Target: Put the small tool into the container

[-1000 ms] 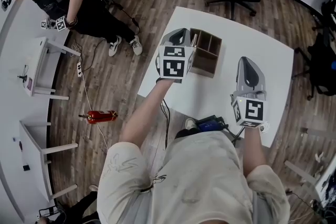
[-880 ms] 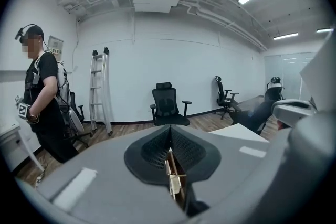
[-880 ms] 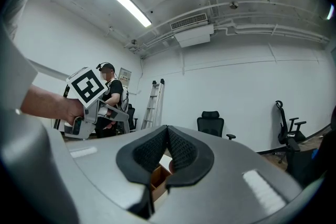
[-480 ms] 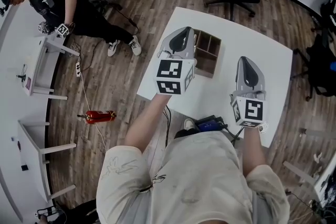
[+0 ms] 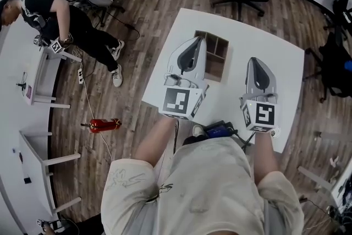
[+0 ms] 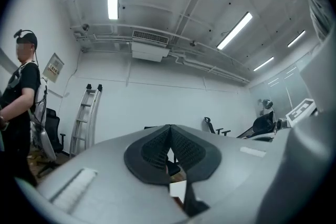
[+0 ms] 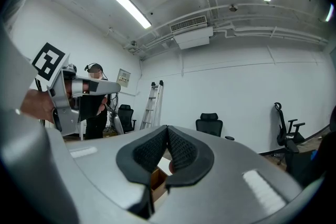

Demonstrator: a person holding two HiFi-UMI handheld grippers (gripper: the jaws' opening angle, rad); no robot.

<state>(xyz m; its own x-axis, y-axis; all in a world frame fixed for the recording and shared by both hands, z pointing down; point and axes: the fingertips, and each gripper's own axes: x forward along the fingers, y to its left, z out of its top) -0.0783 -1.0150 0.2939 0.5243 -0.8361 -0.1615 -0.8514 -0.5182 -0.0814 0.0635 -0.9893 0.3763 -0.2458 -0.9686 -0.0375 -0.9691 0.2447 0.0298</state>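
Left gripper (image 5: pixel 196 44) and right gripper (image 5: pixel 255 63) flank the container (image 5: pixel 220 55), jaws pressed together, empty; we judge the tool deposited.

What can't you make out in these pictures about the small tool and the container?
Small tool: seen in no view.
Container left side: head view, left claw covers it.
Open compartments: head view, too small and dark to tell contents.
Right gripper view: only a container corner shows, under the right claw.

Cream short-sleeved shirt (image 5: pixel 212 184), grey left gripper (image 6: pixel 169 139) and right gripper (image 7: pixel 167 140), each with a black-and-white marker cube (image 5: pixel 179 102)
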